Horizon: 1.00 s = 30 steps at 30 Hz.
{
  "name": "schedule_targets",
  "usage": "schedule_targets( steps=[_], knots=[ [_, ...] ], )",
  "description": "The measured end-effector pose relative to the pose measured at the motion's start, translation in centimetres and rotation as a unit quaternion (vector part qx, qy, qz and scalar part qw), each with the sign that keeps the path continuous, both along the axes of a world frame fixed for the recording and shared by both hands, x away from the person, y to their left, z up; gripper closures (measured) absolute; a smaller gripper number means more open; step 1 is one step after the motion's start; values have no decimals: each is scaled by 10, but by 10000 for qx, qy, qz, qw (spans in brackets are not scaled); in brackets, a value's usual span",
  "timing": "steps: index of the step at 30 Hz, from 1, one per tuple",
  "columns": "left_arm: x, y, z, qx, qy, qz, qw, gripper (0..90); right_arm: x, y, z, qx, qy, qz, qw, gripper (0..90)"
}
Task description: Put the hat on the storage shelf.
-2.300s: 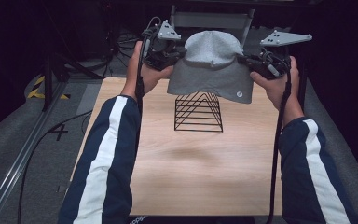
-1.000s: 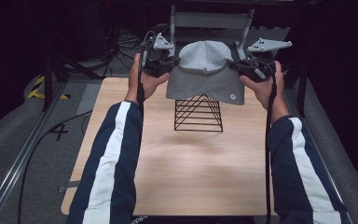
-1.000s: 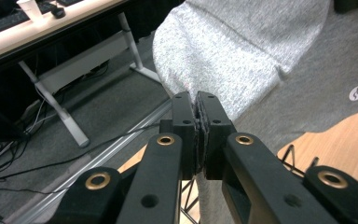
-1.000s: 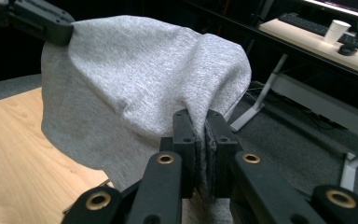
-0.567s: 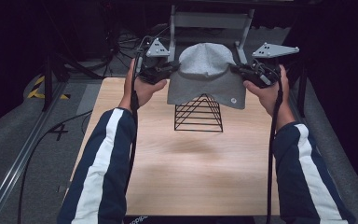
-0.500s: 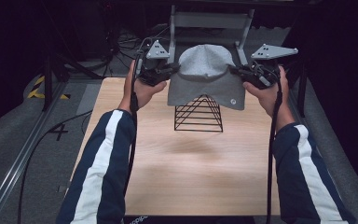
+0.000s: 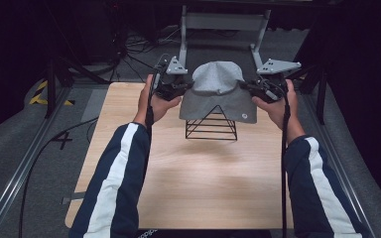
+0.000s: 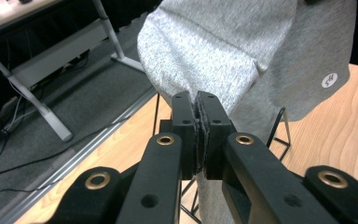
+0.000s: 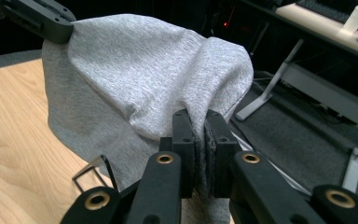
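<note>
Dark room all round, black curtains and grey carpet, cables loose on the floor beyond a pale wooden table (image 7: 188,183). Grey metal frame (image 7: 223,22) stands past the far edge. On the far half of the table, a black wire pyramid stand (image 7: 211,126), base square on the wood, apex pointing up. Grey knit hat (image 7: 218,94) draped over the apex; its crown sits above the tip and its hem hangs down the front, covering the upper part of the stand while the lower rungs show below. Small round white logo (image 7: 244,116) on the hem's right corner; also seen in the left gripper view (image 8: 329,80). Left gripper (image 7: 182,88) at the hat's left edge, jaws pinched tight on a fold of the fabric; the left gripper view (image 8: 200,114) shows cloth squeezed between the pads with no gap. Right gripper (image 7: 250,88) at the hat's right edge, likewise clamped on a fold; the right gripper view (image 9: 199,128) shows grey knit caught between the jaws. Both hands level with each other, either side of the hat, forearms in navy sleeves with a white stripe. Hat stretched lightly between the two grips.
</note>
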State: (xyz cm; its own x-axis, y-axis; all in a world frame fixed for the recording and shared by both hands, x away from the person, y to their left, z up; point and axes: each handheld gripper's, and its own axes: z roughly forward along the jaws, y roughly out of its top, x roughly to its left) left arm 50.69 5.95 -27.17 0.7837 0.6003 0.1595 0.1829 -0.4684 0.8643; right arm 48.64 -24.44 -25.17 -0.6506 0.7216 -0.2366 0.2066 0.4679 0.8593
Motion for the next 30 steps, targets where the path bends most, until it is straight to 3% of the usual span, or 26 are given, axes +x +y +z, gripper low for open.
schedule_targets(
  steps=[11,14,16,23,30],
  knots=[
    [-3,5,-28,-238,164,-21,9996,868,-1,-13,-32,226,204,59,9995,845],
    [-5,9,-33,-484,187,-42,9986,868,-2,-16,-39,318,251,82,9991,845],
    [-8,12,-33,-534,142,-81,9984,867,-4,-18,-41,373,274,96,9989,845],
    [-24,17,-26,-612,-24,-305,9977,868,-16,-19,-39,387,147,334,9986,844],
    [-26,17,-36,-500,16,-256,9984,867,-20,-19,-43,328,122,408,9986,843]
  ],
)
